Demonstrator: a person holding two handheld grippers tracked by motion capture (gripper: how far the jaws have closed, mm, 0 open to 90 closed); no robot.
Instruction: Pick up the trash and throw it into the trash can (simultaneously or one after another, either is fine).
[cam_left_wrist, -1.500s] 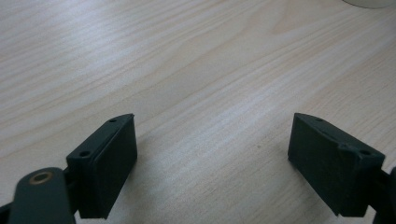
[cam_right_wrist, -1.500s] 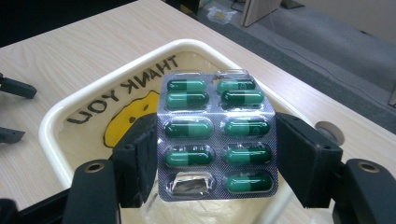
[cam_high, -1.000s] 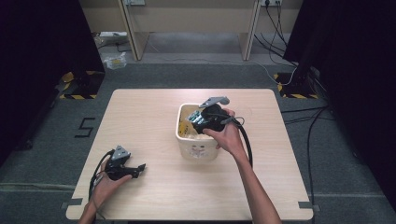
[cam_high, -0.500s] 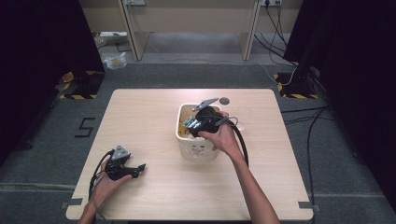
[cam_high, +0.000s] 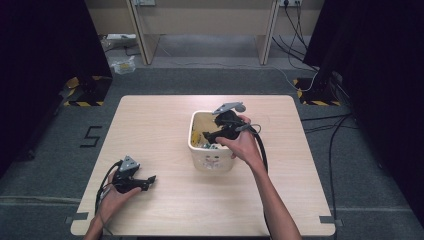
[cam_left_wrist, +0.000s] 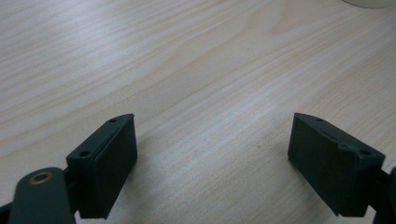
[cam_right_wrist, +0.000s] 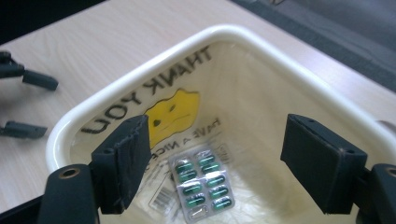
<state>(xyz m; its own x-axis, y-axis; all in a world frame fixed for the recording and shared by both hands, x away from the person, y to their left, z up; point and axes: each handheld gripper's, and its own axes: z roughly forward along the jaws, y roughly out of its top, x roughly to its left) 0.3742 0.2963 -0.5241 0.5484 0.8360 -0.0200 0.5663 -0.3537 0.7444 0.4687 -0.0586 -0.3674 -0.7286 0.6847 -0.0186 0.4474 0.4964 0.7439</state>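
While poised over the cream plastic bin (cam_high: 210, 159) at counter (cam_high: 165, 125) centre, right tongs (cam_right_wrist: 219, 163) spread wide, empty, above silver blister pack of green capsules (cam_right_wrist: 203, 184) on bin floor. Left tongs (cam_left_wrist: 212, 163) likewise wide open, empty, low over bare light wooden counter near front-left corner.

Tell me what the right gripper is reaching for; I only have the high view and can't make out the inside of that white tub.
Observer: A blister pack of green capsules lies on the tub bottom, between the open jaws of the right gripper.
Operator: Gripping it yet?
Observer: No, the pack lies below the pads, untouched.
Operator: Any markings inside the tub?
Observer: A liner with a yellow face and THANK YOU lettering.
Operator: And the left gripper?
Observer: The left gripper is open over bare table.
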